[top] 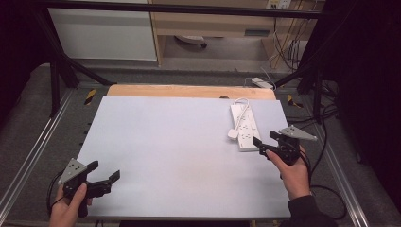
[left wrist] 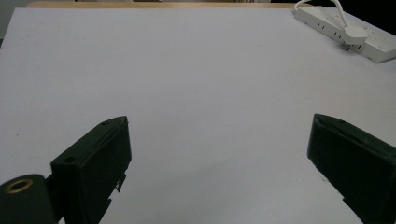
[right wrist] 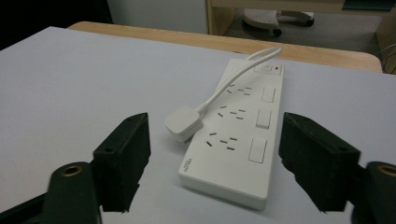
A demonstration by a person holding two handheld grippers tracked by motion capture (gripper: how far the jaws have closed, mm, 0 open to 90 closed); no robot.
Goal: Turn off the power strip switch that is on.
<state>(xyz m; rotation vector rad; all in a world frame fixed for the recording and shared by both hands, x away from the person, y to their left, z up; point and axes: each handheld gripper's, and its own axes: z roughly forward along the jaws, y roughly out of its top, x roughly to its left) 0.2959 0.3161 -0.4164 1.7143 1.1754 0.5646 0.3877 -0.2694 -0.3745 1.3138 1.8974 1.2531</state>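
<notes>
A white power strip (top: pixel 244 126) lies flat on the desk (top: pixel 179 161), in the far right part of the pale desk surface. Its long side runs from near to far, a little slanted. A short white cable (right wrist: pixel 233 77) comes out from its far end, makes a loop and comes back over the top of the strip. At the end of the cable there is a white plug (right wrist: pixel 183 122). The plug lies on the left edge of the strip, partly on the sockets and partly hanging over the desk surface. In the right gripper view, three rows of sockets with a switch beside each are visible, and one more switch with a small red mark at the far end.

The right gripper (top: pixel 265 142) is held by the right hand (top: pixel 294 171) just at the near end of the power strip. Its jaws are apart and they touch nothing. In its own view the near end of the strip is seen between the two jaws, but the pads do not press on it.

The left gripper (top: pixel 105 171) is in the left hand (top: pixel 70 207) at the near left corner of the desk, well apart from the strip. Its jaws stand wide apart, with only bare desk surface between them. In its view the power strip is far away at the upper right.
</notes>
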